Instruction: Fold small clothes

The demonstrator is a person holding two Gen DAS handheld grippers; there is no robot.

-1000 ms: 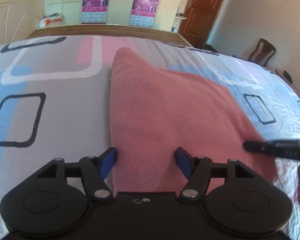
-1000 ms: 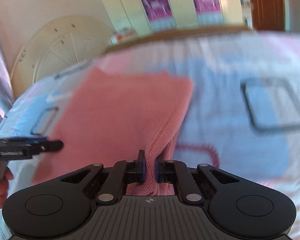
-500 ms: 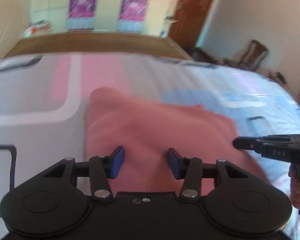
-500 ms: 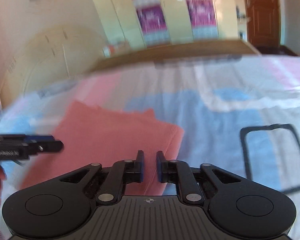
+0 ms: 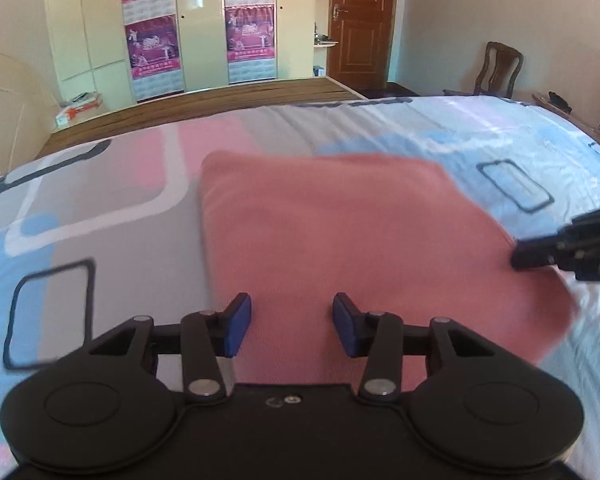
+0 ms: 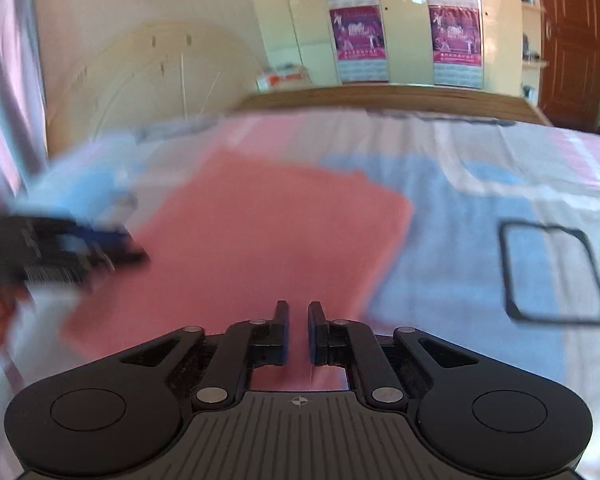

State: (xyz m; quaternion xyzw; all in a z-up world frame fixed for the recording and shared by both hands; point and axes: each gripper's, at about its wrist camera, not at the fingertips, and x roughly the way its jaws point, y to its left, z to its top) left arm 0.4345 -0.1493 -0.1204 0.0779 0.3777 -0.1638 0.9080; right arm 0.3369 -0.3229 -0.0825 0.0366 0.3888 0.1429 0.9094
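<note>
A folded pink knit garment (image 5: 340,240) lies flat on the patterned bedsheet (image 5: 100,208); it also shows in the right wrist view (image 6: 260,240). My left gripper (image 5: 292,326) is open and empty, held above the garment's near edge. My right gripper (image 6: 298,332) hovers over the garment's near edge with its jaws almost together and nothing between them. The right gripper's tip shows in the left wrist view (image 5: 572,248) at the garment's right side. The left gripper shows blurred in the right wrist view (image 6: 60,252) at the garment's left side.
The bed's wooden far edge (image 5: 220,100) runs across the back. Wardrobe doors with posters (image 5: 200,28), a brown door (image 5: 360,20) and a wooden chair (image 5: 500,68) stand beyond. A small box (image 5: 78,110) sits at the back left.
The right gripper let go of the garment's pinched fold and lifted off; the garment now lies flat. Both grippers pulled back and tilted up. The left jaws closed in slightly.
</note>
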